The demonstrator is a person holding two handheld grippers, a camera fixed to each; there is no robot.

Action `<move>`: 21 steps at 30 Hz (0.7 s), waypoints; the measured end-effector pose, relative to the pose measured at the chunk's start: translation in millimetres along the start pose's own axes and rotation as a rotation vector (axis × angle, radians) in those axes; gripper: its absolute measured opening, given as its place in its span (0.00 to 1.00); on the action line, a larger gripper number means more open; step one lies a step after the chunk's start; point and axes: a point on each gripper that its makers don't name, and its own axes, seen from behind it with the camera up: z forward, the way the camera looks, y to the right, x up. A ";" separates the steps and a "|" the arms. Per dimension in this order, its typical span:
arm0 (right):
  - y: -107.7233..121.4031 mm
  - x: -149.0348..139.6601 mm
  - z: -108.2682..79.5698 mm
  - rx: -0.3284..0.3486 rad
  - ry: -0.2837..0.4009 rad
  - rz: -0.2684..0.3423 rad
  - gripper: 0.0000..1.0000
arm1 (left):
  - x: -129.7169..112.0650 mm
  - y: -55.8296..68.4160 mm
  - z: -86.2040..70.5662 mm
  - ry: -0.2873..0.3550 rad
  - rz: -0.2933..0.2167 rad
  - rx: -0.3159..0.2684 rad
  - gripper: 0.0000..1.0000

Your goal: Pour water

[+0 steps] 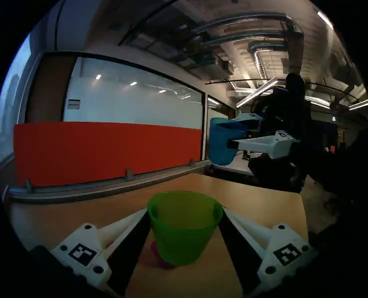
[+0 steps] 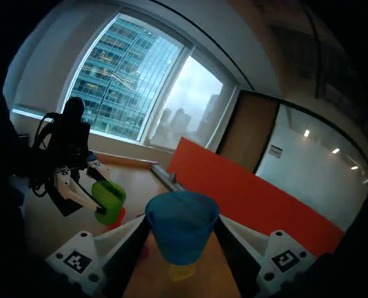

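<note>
A green cup (image 1: 184,233) sits between the fingers of my left gripper (image 1: 185,214), which is shut on it just above the wooden table (image 1: 263,203). A blue cup (image 2: 182,231) is clamped in my right gripper (image 2: 182,218), also over the table. In the left gripper view the blue cup (image 1: 223,141) hangs higher and farther off, held by the right gripper (image 1: 233,144). In the right gripper view the green cup (image 2: 108,201) appears at the left, slightly tilted, in the left gripper (image 2: 100,196). I cannot tell whether either cup holds water.
An orange partition (image 1: 104,151) with glass above runs along the table's far edge. A small pink item (image 1: 159,256) lies under the green cup and a yellow one (image 2: 181,272) under the blue cup. A person in dark clothes (image 1: 283,139) holds the grippers. Large windows (image 2: 129,89) stand behind.
</note>
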 end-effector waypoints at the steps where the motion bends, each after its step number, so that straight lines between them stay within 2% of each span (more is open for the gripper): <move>1: 0.1 2.7 0.9 0.001 0.001 -0.011 0.89 | 0.0 1.0 0.2 0.000 0.001 -0.002 0.88; 11: -0.2 29.9 10.5 0.014 0.013 -0.115 0.89 | 1.4 5.2 -0.7 0.000 0.006 -0.015 0.87; 21: 1.8 45.0 21.2 0.018 0.016 -0.204 0.89 | 1.9 8.0 -0.6 -0.002 0.012 -0.028 0.88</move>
